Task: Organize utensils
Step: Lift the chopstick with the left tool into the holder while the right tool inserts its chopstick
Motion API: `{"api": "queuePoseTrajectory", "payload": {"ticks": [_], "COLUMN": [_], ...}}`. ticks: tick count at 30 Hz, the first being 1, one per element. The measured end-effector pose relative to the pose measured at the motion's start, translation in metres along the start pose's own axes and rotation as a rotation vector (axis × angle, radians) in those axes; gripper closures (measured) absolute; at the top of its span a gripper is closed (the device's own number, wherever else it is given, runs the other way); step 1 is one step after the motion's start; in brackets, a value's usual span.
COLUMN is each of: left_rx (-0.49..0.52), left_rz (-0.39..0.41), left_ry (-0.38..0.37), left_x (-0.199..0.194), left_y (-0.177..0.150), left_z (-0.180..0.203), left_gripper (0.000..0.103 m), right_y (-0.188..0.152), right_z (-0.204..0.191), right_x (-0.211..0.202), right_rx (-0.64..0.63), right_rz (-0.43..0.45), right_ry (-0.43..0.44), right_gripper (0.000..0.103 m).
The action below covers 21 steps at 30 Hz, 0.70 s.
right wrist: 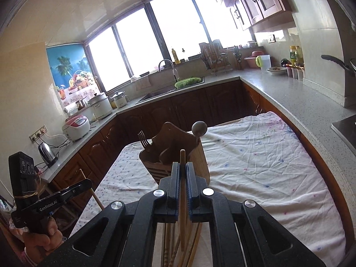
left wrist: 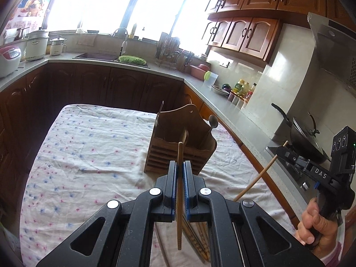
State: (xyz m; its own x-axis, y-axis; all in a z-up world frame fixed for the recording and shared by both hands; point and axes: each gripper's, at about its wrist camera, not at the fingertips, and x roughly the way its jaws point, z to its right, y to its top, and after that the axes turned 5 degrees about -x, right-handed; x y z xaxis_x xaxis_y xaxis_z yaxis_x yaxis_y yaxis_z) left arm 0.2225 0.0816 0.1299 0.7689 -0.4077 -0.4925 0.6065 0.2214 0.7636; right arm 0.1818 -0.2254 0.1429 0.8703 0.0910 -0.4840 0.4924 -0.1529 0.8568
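Note:
My left gripper (left wrist: 180, 165) is shut on a wooden chopstick (left wrist: 179, 191) that stands upright between its blue pads, above the floral-cloth table (left wrist: 89, 146). My right gripper (right wrist: 183, 166) is shut on another wooden chopstick (right wrist: 183, 200); it also shows at the right of the left wrist view (left wrist: 278, 150) with its chopstick (left wrist: 258, 178) slanting down. A wooden utensil holder (left wrist: 180, 142) (right wrist: 178, 155) stands on the cloth ahead of both grippers. It holds a spoon (right wrist: 199, 129) and a fork (right wrist: 143, 140). Several more chopsticks (left wrist: 198, 242) (right wrist: 175, 244) lie on the cloth below the grippers.
A grey counter (left wrist: 222, 102) runs around the table, with a sink (left wrist: 100, 56), a green basket (left wrist: 132, 59), rice cookers (left wrist: 9, 57), a dish rack (left wrist: 166, 51), bottles (left wrist: 241, 87) and a wok (left wrist: 304, 135) on the stove. A hand (left wrist: 316, 224) holds the right gripper's handle.

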Motion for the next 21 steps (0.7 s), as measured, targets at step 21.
{"api": "queuePoseTrajectory", "payload": {"ticks": [21], "left_rx": [0.039], "left_rz": [0.164], "left_ry": [-0.014], "left_x": [-0.014], "left_y": [0.059], "left_z": [0.01], "left_gripper": [0.1], "right_y": [0.053], "right_z": [0.005], "right_x": [-0.001], "right_rx": [0.023], "right_rz": [0.13], "right_ry": [0.007], "right_gripper": [0.098]}}
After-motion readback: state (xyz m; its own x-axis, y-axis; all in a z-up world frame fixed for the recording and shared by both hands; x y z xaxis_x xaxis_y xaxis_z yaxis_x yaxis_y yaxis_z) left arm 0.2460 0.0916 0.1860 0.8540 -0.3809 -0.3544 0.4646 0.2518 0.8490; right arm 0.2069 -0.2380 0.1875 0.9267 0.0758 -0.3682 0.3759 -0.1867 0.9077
